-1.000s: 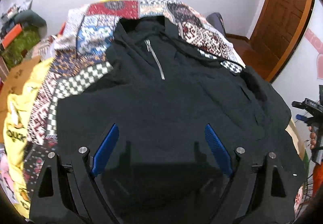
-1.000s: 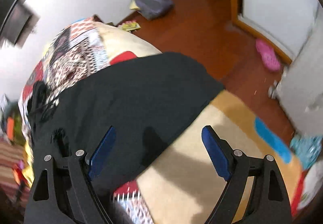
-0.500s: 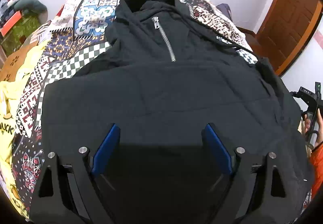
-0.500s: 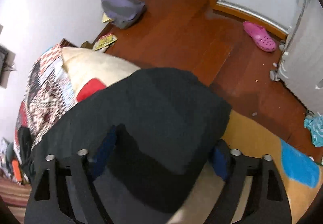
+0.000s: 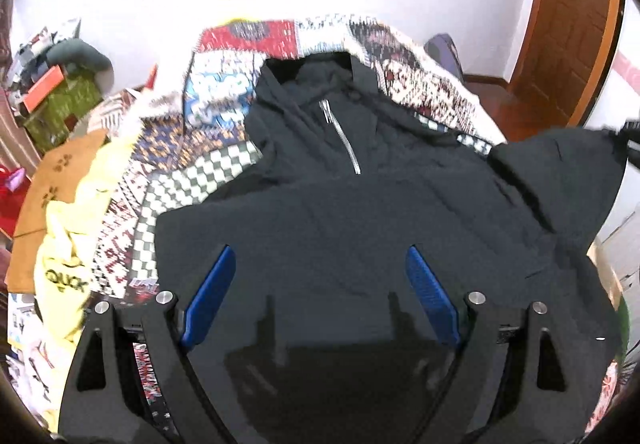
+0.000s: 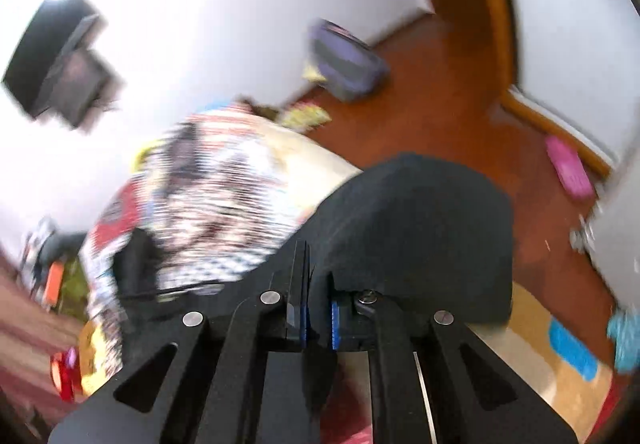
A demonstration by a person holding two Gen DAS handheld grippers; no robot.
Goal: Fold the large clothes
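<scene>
Hoodie [image 5: 340,236] sleeve edge pinched in right claw [image 6: 316,308]; left claw [image 5: 320,296] spread wide above.

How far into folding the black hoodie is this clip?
Done: the black hoodie lies spread front-up on the patterned bedspread. In hand: the right gripper is shut on its sleeve, lifted off the bed; the left gripper hovers open. Left: every fold.

Bed [image 5: 168,199], patchwork cover: black hoodie [image 5: 340,228] spread flat; yellow garment [image 5: 72,244] left.
</scene>
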